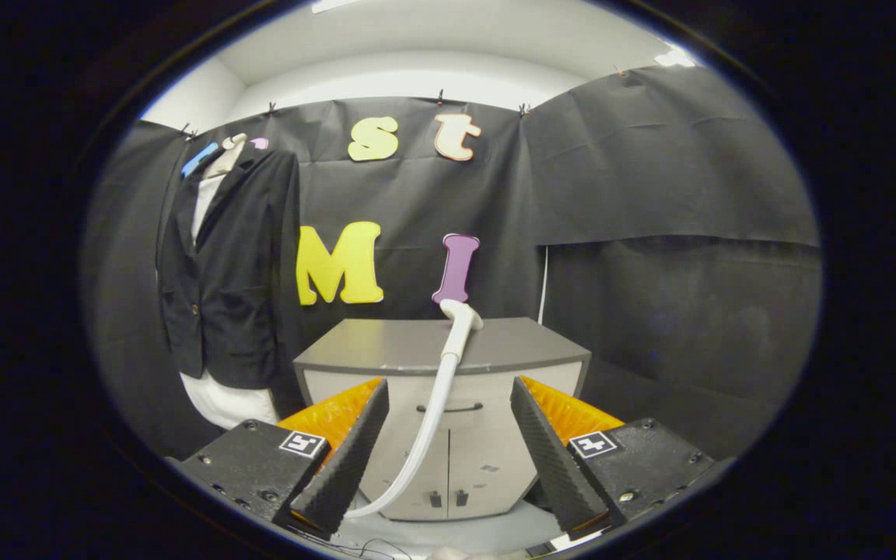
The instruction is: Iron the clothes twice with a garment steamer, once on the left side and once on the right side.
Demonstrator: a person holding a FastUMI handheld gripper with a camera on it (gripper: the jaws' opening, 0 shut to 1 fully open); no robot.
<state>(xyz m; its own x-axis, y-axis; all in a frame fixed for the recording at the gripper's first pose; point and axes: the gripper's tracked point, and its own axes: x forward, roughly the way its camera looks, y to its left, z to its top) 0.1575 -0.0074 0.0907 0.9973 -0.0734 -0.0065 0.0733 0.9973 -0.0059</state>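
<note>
A white garment steamer head rests on top of a grey cabinet, its white hose curving down over the cabinet front and passing between my fingers. A dark jacket over a white shirt hangs on a mannequin to the left of the cabinet, against the black wall. My gripper stands open, its ridged black fingers spread wide well short of the cabinet, touching nothing.
The cabinet has a drawer handle and two lower doors. Black cloth walls close the booth behind and to the right. A thin white cord hangs behind the cabinet's right side. The floor in front of the cabinet is pale.
</note>
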